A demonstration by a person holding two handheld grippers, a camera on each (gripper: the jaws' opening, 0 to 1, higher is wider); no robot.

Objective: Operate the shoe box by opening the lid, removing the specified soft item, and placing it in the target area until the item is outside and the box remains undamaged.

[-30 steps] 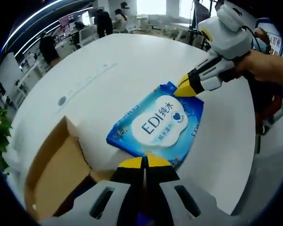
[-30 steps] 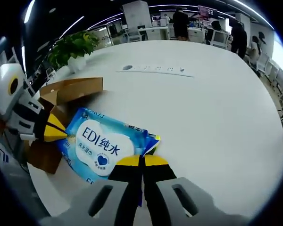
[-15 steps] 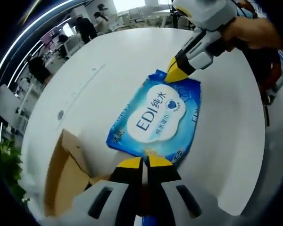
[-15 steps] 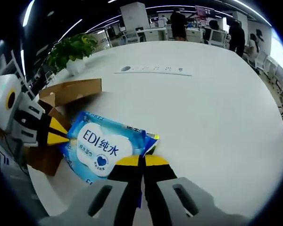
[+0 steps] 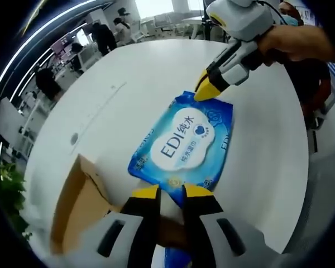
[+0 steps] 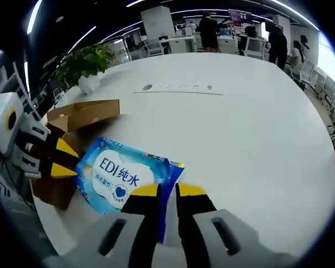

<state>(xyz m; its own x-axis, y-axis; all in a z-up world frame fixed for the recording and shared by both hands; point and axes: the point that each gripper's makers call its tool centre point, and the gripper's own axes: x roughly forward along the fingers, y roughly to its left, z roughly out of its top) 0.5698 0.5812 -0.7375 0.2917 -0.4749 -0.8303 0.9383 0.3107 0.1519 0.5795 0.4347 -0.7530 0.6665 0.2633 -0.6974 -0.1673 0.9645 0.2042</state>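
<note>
- Left gripper view: left gripper (image 5: 171,191) at the bottom, yellow-tipped jaws parted, released at the near edge of the blue wipes pack (image 5: 182,146).
- Lying flat on the white table (image 5: 134,84), outside the cardboard shoe box (image 5: 78,206) that sits open just beside it at lower left.
- Held in a hand (image 5: 293,42) at upper right, right gripper (image 5: 204,91) with tips at the pack's far corner and slightly apart.
- Right gripper view: right gripper (image 6: 167,190) at the bottom, jaws spread, let go, straddling the pack's (image 6: 125,176) corner.
- Left gripper (image 6: 63,162) at the left edge, jaws apart beside the pack; box (image 6: 81,114) behind it; potted plant (image 6: 84,61) farther back.
</note>
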